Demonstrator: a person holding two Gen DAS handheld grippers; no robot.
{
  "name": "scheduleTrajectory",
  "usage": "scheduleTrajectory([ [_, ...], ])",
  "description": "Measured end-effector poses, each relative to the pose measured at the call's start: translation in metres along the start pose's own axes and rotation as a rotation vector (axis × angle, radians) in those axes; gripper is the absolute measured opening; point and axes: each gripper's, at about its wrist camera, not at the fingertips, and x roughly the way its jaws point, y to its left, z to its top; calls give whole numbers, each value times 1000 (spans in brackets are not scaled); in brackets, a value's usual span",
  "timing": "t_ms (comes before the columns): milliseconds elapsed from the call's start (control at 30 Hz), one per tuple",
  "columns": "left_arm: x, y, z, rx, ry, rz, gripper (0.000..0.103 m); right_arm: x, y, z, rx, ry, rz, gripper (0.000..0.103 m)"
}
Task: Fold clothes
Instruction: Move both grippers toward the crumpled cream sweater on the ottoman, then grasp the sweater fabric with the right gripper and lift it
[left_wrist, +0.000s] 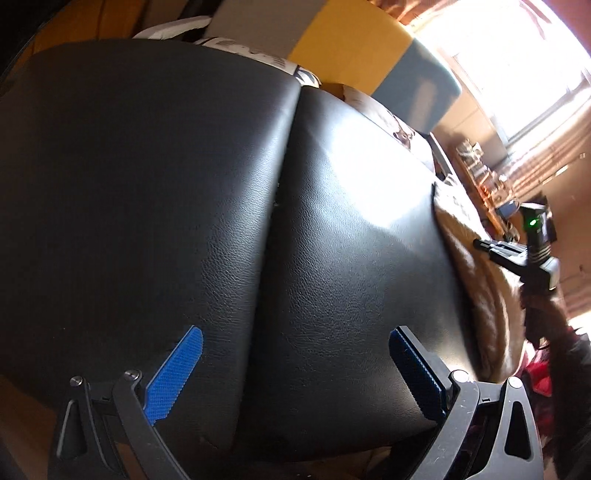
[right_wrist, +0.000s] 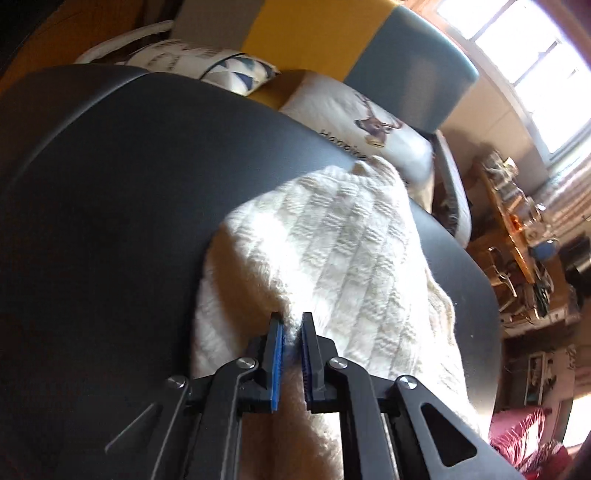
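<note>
My right tongs (right_wrist: 291, 330) pinch the near edge of the cream knit sweater (right_wrist: 332, 243), which lies on the black padded surface (right_wrist: 110, 184) toward its right side. It looks thick, soft and floppy — likely to sag and stretch, so hems and shoulders seem the places to grip. My left tongs (left_wrist: 295, 365) hang wide and empty over bare surface — plenty of room there; the right rim is close.

The cream sweater (right_wrist: 325, 243) runs off the bottom edge of the right wrist view, its near end unseen. Shelf clutter (right_wrist: 517, 229) by the window is blurred, perhaps jars, too small to tell.
</note>
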Motion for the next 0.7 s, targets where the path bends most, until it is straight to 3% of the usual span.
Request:
scheduleTrajectory([
  [133,-1,-2,5,-9,-14,-3,102,-15,-27,-13,44,-44,12,5],
  [233,8,-21,16,52,-1,6,102,-37,-59,-23,116,-106,-7,5],
  [367,26,-62,22,101,62,-108,102,-63,-116,-48,249,-163,-64,5],
  [467,43,-109,27,153,107,-211,102,-66,-161,-83,375,-148,-126,4],
  [567,67,-164,31,193,171,-302,102,-63,-199,-141,558,-108,-148,2],
  [633,83,-196,31,217,202,-323,102,-51,-219,-183,684,-70,-117,2],
  [700,98,-222,30,235,230,-327,102,-45,-229,-219,822,-101,20,6],
])
